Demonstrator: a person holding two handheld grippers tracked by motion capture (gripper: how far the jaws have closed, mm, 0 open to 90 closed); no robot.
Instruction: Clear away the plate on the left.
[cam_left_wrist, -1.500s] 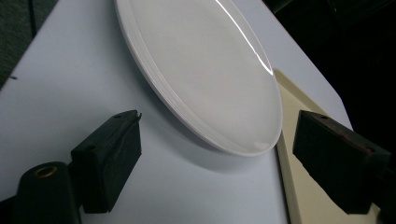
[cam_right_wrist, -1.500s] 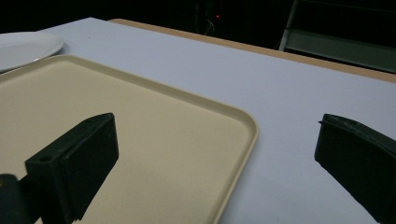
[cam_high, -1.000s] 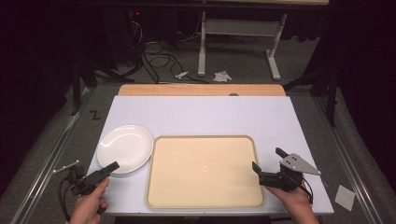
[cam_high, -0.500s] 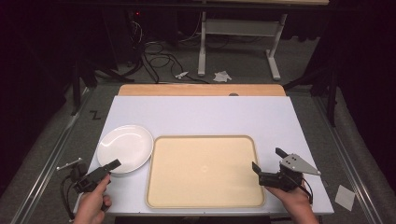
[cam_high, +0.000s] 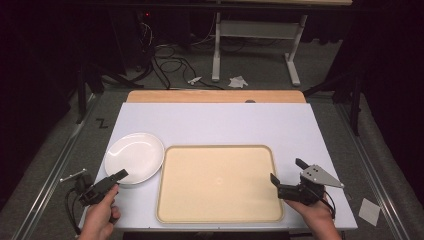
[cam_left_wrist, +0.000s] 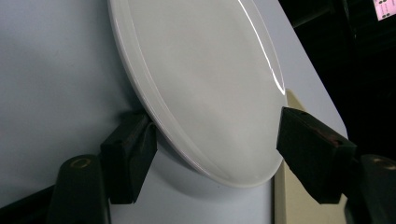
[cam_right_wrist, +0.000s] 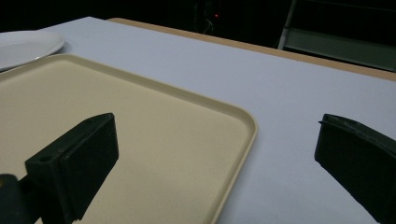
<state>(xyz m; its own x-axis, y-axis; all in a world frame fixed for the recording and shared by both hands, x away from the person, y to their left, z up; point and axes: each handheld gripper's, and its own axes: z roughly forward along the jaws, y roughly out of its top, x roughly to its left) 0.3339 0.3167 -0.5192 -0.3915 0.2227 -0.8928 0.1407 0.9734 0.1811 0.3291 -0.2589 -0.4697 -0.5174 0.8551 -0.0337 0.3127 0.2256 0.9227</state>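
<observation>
High view: a white plate (cam_high: 134, 157) lies on the pale table (cam_high: 215, 122) at about 9 o'clock from the beige tray (cam_high: 218, 183), its rim just beside the tray's left edge. The left gripper (cam_high: 119, 175) comes in from 7 o'clock at the plate's near rim, carried by the person's left hand (cam_high: 99, 215). In the left gripper view the 2 black jaws straddle the plate's (cam_left_wrist: 210, 84) near edge: one sits at the rim on the table side, close against it or touching, and the other stands over the plate's face beside the tray (cam_left_wrist: 303, 205), with a gap visible between that pad and the plate. The jaws have just been closing with the plate between them, but they are not yet pressed onto it from both sides. The right gripper (cam_high: 286, 171) is held by the right hand (cam_high: 316, 212) at 4 o'clock from the tray's centre. In the right gripper view its jaws stand wide apart with nothing clamped, one above the tray (cam_right_wrist: 140, 135) surface and the other over bare table (cam_right_wrist: 289, 116) past the tray's right rim, and the plate (cam_right_wrist: 28, 44) shows far off at 10 o'clock.
</observation>
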